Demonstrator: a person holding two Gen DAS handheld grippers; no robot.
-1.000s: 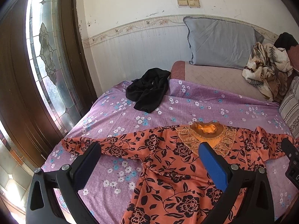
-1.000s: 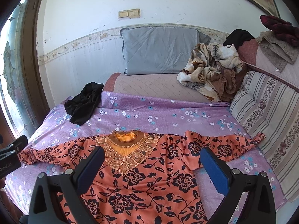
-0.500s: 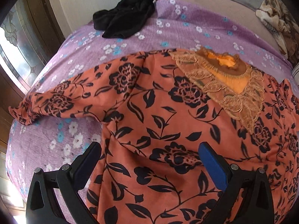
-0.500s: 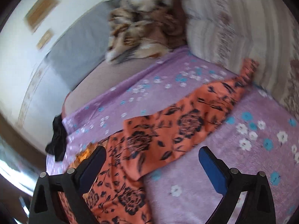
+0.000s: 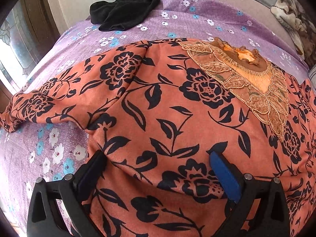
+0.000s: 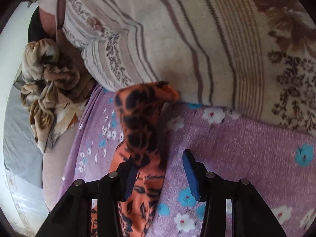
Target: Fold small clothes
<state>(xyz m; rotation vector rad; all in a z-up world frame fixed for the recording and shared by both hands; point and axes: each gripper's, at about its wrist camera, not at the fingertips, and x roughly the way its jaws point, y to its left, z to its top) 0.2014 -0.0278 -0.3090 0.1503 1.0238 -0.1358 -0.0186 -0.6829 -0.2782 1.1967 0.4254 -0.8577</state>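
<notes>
the top (image 5: 167, 108) lies flat on the purple sheet (image 5: 177, 19), neck away from the cams. left gripper (image 5: 158, 169) is wide apart w/ a hump of the top's side between the jaws, not pinched. right gripper (image 6: 158, 175) is closing over the sleeve (image 6: 142, 118); pads not tight yet. sleeve tip touches the pillow (image 6: 177, 39).

risks: right jaws may grab sheet too, or only the sleeve edge, so it slips. left may bunch the cloth. no words or labels to read.
</notes>
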